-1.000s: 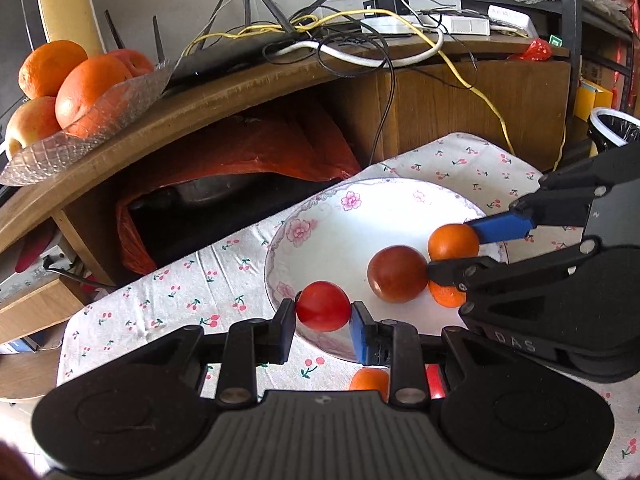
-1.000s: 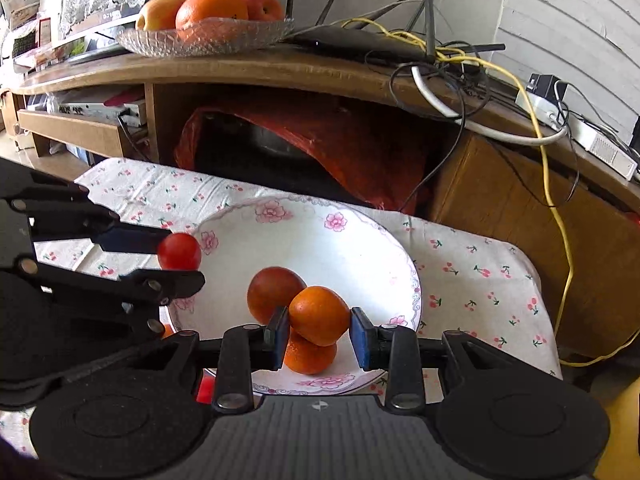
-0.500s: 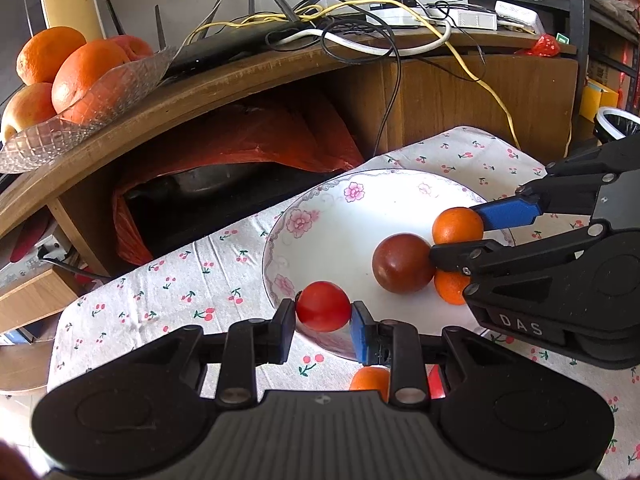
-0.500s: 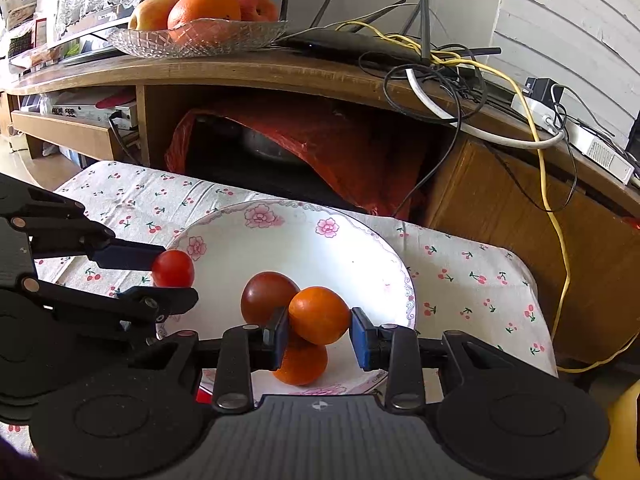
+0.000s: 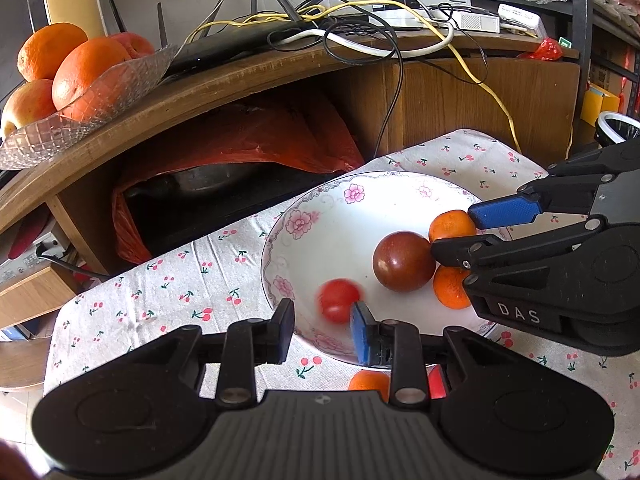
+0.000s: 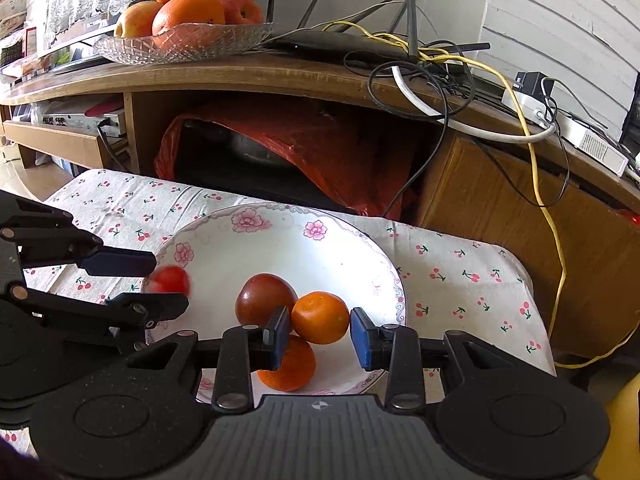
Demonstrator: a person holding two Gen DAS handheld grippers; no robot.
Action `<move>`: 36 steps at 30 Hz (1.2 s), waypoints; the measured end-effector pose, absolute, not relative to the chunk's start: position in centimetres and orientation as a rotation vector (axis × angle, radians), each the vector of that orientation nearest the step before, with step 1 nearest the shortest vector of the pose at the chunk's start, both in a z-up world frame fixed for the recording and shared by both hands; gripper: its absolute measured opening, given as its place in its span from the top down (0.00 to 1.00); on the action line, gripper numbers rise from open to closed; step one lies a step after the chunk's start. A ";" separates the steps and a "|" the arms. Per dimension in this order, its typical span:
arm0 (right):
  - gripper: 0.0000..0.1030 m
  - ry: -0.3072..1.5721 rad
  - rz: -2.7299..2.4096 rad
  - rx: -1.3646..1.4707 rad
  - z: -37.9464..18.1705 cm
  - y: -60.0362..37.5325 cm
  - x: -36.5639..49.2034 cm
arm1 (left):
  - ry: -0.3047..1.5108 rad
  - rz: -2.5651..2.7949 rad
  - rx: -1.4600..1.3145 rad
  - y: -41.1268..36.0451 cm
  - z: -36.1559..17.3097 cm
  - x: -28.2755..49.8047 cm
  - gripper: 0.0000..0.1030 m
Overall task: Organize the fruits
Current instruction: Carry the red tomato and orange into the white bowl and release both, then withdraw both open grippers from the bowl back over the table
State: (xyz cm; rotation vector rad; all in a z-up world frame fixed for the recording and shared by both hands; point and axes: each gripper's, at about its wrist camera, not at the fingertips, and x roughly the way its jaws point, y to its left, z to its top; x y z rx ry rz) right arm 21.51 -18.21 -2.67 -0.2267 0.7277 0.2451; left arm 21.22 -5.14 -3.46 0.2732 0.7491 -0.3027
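A white floral plate (image 5: 320, 208) (image 6: 224, 252) sits on the cherry-print cloth. My left gripper (image 5: 322, 326) (image 6: 158, 280) is open over the plate's near rim; a small red tomato (image 5: 339, 300) (image 6: 170, 280), blurred, is loose between its jaws. My right gripper (image 6: 318, 336) (image 5: 456, 232) is open, with a small orange (image 6: 320, 317) (image 5: 450, 224) between its jaws, resting atop a second orange (image 6: 286, 364) (image 5: 450, 288). A dark red tomato (image 5: 403, 261) (image 6: 262, 298) lies in the plate beside them.
An orange (image 5: 368, 384) and a red fruit (image 5: 436, 386) lie on the cloth under my left gripper. A wooden shelf (image 5: 240, 76) behind holds a glass dish of oranges and apples (image 5: 68, 76) (image 6: 188, 16), a router and tangled cables (image 6: 420, 60).
Both grippers have opened. The small red tomato has dropped from the left jaws toward the plate. The small orange has come free in the right jaws onto the other orange.
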 end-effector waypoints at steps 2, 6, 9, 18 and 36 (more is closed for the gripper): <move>0.71 0.729 0.246 -0.220 -2.7 -18.3 21.6 | 0.749 -0.302 0.273 -5.2 -3.4 21.2 0.61; 0.68 0.725 0.245 -0.220 -2.7 -18.3 21.6 | 0.748 -0.299 0.271 -5.1 -3.4 21.2 0.61; 0.68 0.722 0.244 -0.217 -2.6 -18.3 21.6 | 0.746 -0.293 0.266 -4.9 -3.3 21.2 0.61; 0.66 0.717 0.246 -0.190 -2.3 -18.5 21.5 | 0.734 -0.280 0.253 -4.8 -2.8 21.0 0.61; 0.61 0.705 0.246 -0.188 -1.9 -18.4 21.1 | 0.711 -0.272 0.224 -4.1 -1.6 20.2 0.59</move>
